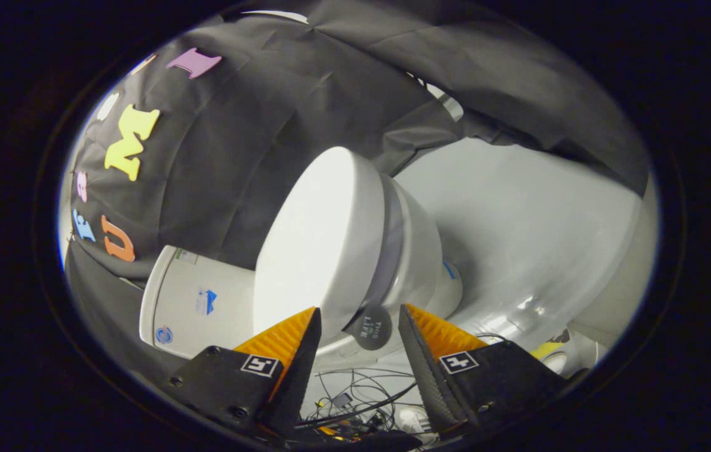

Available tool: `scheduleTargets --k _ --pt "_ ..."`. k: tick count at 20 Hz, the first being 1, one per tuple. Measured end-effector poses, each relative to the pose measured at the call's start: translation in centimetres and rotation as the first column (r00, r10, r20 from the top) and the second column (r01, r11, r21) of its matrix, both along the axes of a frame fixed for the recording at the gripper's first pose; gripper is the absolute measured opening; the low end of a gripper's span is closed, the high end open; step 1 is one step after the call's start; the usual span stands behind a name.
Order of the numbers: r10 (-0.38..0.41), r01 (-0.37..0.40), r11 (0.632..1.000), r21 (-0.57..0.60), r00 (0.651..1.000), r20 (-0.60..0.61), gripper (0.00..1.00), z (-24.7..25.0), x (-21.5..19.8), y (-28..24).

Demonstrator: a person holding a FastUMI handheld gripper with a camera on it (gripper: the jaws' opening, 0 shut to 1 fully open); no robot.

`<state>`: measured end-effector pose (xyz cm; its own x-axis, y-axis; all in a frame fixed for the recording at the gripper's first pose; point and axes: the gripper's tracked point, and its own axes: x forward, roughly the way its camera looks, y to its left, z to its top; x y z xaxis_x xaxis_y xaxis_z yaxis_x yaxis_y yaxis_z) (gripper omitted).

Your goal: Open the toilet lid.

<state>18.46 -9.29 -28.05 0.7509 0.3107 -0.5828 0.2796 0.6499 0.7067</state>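
A white toilet fills the middle of the gripper view, seen strongly tilted. Its lid [320,245] lies down over the seat and bowl [421,257]. A round dark tab [373,328] sticks out from the lid's front edge. My gripper [360,320] is open, with that tab and the lid's front edge in the gap between the fingertips. Neither finger presses on the tab. The white tank [195,301] sits behind the lid, beside my left finger [286,342].
Black cloth forms the booth wall behind and above the toilet. A pale grey floor [531,238] spreads to the right of the bowl. Loose cables [355,402] and small devices lie below, between my fingers. A yellow and white object [553,355] lies by the right finger.
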Motion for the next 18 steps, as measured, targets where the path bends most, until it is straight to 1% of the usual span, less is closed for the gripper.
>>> scheduleTargets --k 1,4,6,7,8,9,10,13,14,15,17,18 --pt "-0.003 0.003 1.000 0.005 1.000 -0.001 0.79 0.0 0.1 0.0" --pt "0.023 -0.023 0.999 0.027 1.000 -0.008 0.78 0.0 -0.1 0.6" --pt "0.022 -0.021 0.999 0.026 1.000 -0.019 0.74 -0.4 0.2 0.9" --pt "0.030 -0.029 0.999 0.032 0.999 -0.024 0.71 -0.8 0.5 1.5" --pt "0.030 -0.029 0.999 0.032 0.999 -0.030 0.70 -1.1 0.5 1.6" --pt "0.023 -0.022 0.999 0.032 0.999 -0.031 0.60 -1.5 0.7 1.7" --pt "0.022 -0.021 0.999 0.037 0.999 -0.035 0.56 -1.6 0.9 1.6" --pt "0.007 -0.002 0.997 0.082 0.999 -0.053 0.33 -2.1 0.9 1.3" --pt "0.004 0.002 0.994 0.112 0.999 -0.054 0.32 -1.8 0.9 1.3" --pt "0.005 0.003 0.991 0.134 0.998 -0.057 0.26 -1.9 0.9 1.5" --pt "0.010 -0.003 0.988 0.155 0.999 -0.048 0.18 -1.9 0.8 1.8" --pt "-0.003 0.011 0.985 0.171 0.999 -0.048 0.16 -1.4 1.0 1.5"
